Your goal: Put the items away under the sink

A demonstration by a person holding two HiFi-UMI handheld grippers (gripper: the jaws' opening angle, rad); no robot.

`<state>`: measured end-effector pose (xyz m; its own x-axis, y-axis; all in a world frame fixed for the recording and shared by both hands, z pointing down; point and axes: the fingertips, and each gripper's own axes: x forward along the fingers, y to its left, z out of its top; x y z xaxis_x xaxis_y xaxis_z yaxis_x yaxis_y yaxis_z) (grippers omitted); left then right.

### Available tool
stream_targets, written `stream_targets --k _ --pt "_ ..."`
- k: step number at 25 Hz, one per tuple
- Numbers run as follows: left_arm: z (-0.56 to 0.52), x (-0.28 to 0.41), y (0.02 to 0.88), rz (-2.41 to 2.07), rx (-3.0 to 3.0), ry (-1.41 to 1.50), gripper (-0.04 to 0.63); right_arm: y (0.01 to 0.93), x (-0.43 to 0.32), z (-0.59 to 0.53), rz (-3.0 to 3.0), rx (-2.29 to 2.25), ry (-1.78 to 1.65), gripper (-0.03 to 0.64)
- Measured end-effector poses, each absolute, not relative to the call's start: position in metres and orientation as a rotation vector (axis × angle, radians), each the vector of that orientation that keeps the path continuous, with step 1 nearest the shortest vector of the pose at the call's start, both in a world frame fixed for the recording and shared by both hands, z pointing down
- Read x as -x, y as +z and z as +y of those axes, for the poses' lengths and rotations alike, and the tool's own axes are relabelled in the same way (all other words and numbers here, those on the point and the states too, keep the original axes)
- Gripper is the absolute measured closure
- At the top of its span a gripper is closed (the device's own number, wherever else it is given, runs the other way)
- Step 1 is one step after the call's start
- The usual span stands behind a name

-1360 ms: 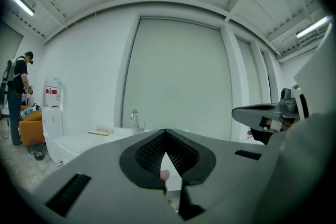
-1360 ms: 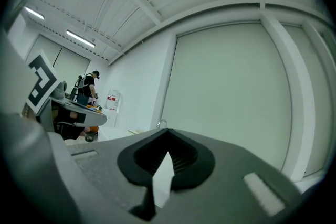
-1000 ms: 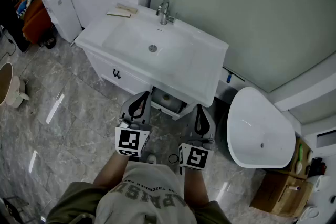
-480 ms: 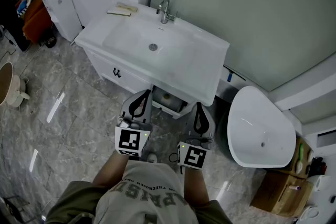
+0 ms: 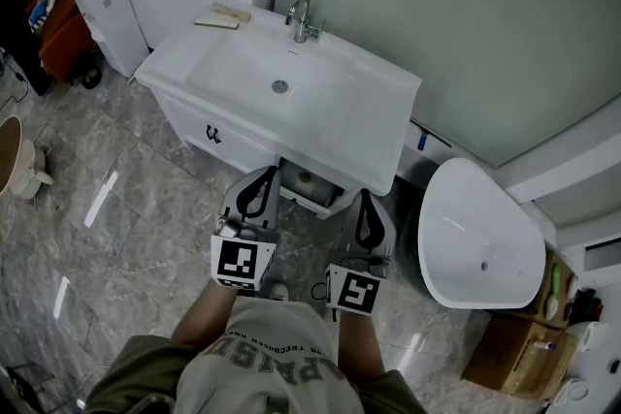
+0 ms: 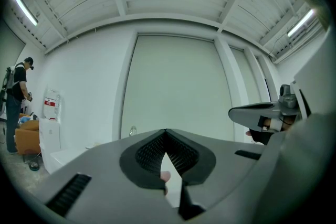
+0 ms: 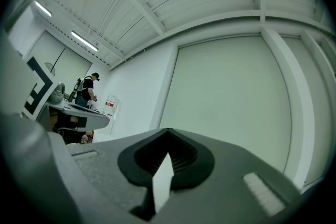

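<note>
Glossy white rectangular sink (image 5: 372,114), perhaps ceramic

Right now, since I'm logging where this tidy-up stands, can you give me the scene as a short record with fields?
left tool: shut, empty, held in front of the sink cabinet
right tool: shut, empty, beside the left one
sink: white, basin bare
flat items: on the sink's back corner, left of the faucet
cabinet opening: shows under the sink's front edge, contents unclear
</note>
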<state>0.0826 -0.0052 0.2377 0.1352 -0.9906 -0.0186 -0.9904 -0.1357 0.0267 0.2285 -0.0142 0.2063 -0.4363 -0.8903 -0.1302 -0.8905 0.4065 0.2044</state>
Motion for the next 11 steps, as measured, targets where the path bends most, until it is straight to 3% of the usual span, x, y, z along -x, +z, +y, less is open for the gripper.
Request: stream_targets --k 11 --pt "-0.0018 -0.0822 0.242 -2.062 -2.35 -0.037 0.586 0.205 -0.2267 -0.0116 2.628 1.66 0.385 0.618"
